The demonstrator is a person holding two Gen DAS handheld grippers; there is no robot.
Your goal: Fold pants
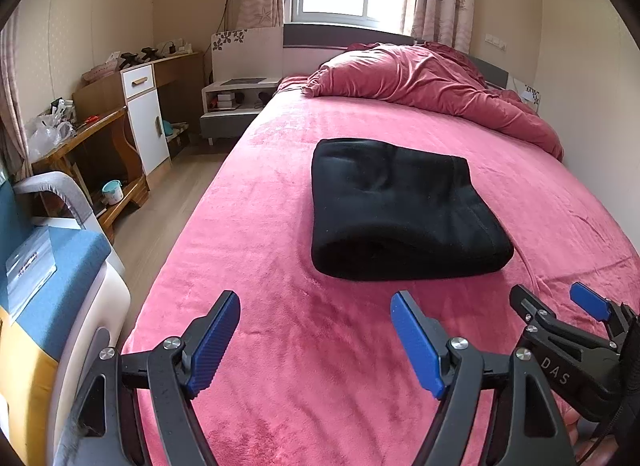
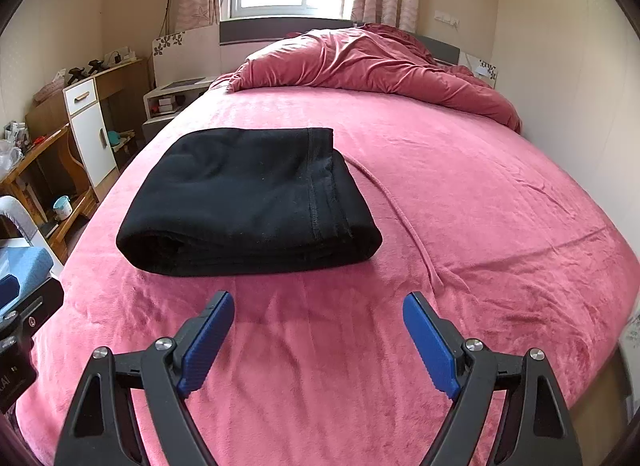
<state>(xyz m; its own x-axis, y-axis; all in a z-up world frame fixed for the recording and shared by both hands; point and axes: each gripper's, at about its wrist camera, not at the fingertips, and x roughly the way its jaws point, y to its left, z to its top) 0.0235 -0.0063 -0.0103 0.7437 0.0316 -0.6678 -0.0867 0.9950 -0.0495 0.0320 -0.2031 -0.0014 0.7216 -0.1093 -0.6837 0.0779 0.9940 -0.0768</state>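
Black claws (image 1: 316, 340), blue ribbed pads (image 2: 430, 346), silver screws.

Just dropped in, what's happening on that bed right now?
A person holds a gripper in each hand over a pink bed. The black pants already lie folded into a compact bundle on the cover. Both the left gripper and the right gripper hover short of the bundle, fingers wide apart with nothing between them. A crumpled pink duvet is heaped at the far end by the window.

The folded pants (image 2: 248, 201) are plain black. The bed cover (image 2: 460, 193) is pink (the rumpled quilt (image 2: 360, 61) darker rose).
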